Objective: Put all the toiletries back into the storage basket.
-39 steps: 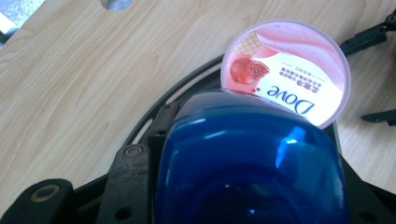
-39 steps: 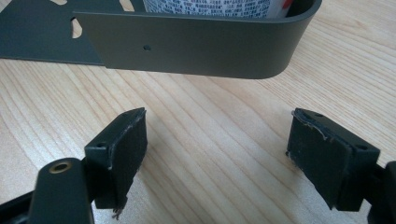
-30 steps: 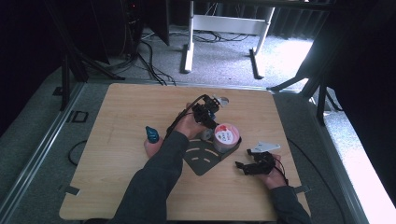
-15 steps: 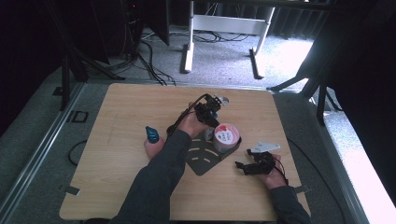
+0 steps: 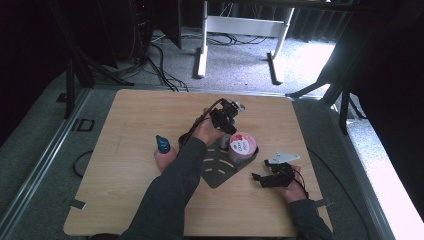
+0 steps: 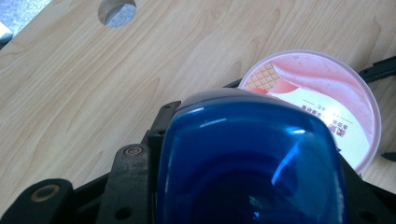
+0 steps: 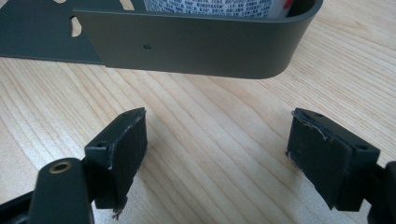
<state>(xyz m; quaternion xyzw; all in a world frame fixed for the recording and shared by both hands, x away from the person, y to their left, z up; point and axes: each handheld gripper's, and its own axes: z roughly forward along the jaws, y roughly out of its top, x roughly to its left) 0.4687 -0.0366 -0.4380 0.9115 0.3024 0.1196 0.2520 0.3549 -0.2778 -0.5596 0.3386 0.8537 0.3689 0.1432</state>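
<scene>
We see a light wooden table (image 5: 125,200). On it, just ahead of the right gripper (image 5: 265,178), lies a dark metal tray (image 5: 216,170); a teal bottle (image 5: 162,144) stands well apart on that tray's far side.

A light wooden table (image 5: 130,115) stood on grey carpet (image 5: 240,60), with a round hole (image 6: 116,10) cut through its top near the far edge and a scrap of tape at each near corner, one at the left (image 5: 76,204) and one at the right (image 5: 322,202). A small blue bottle (image 5: 162,144) stood upright on the left half of the tabletop. Beyond the table were a white metal frame (image 5: 240,25), loose black cables (image 5: 160,60) on the carpet, a dark stand's legs (image 5: 320,90) and a square floor plate (image 5: 85,125) beside the left edge.
</scene>
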